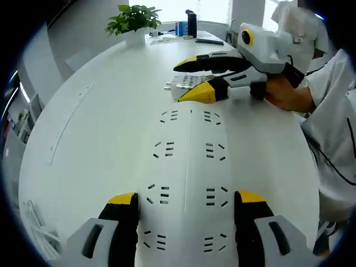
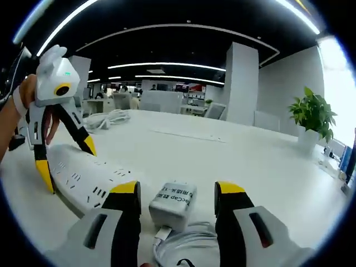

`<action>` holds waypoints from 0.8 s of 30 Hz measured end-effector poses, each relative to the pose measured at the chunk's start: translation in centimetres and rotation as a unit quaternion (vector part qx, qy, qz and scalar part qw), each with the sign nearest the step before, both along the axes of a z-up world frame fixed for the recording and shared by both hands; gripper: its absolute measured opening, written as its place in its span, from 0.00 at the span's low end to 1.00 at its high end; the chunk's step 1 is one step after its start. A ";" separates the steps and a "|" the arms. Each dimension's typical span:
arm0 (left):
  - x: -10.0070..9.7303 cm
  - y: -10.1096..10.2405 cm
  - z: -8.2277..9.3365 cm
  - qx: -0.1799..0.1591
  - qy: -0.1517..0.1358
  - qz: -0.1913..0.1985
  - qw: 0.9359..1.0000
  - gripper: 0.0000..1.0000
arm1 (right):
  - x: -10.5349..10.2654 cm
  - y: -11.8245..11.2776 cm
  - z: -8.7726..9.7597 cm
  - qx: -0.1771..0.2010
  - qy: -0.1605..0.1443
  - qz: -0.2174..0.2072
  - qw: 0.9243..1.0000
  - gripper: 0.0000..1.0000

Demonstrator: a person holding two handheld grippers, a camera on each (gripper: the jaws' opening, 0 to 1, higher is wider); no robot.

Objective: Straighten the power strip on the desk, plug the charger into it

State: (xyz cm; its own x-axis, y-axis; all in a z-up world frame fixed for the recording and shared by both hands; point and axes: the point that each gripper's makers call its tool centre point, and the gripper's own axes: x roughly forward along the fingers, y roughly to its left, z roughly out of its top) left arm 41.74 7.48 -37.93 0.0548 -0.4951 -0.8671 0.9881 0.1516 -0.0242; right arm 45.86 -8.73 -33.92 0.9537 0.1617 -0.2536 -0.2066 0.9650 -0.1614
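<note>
Two grippers, jaws wide | left gripper (image 1: 186, 208) straddles power strip (image 1: 189, 183), contact unclear | right gripper (image 2: 177, 197) around charger (image 2: 173, 206), not gripping | surface: white round desk (image 1: 105, 105), potted plant (image 1: 133, 22) at far edge | room: open office, ceiling light strips (image 2: 167, 65)

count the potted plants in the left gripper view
1: a potted plant stands at the far end of the desk, beyond the power strip. More could be hidden behind the right tool.
</note>
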 end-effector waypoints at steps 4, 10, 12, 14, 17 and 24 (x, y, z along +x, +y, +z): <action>0.0 0.0 0.0 0.000 0.000 0.000 1.000 0.71 | -0.1 0.3 -0.2 -0.019 0.002 0.005 1.000 0.46; -0.1 0.0 0.0 0.001 0.000 0.001 1.000 0.71 | -0.3 0.5 -0.6 -0.031 0.009 0.010 0.999 0.34; -0.1 0.0 0.0 0.000 0.000 0.001 1.000 0.71 | -0.3 0.4 -0.6 -0.024 0.011 0.009 1.000 0.34; -0.1 0.0 0.0 0.000 0.000 0.001 1.000 0.71 | -0.3 0.4 -0.6 -0.022 0.012 0.009 1.000 0.34; -0.1 0.0 0.0 0.000 0.000 0.001 1.000 0.71 | -0.3 0.5 -0.7 -0.022 0.012 0.010 1.000 0.34; -0.1 0.0 0.0 -0.001 0.000 0.001 1.000 0.71 | -0.6 0.6 -0.7 -0.029 0.013 0.021 0.999 0.31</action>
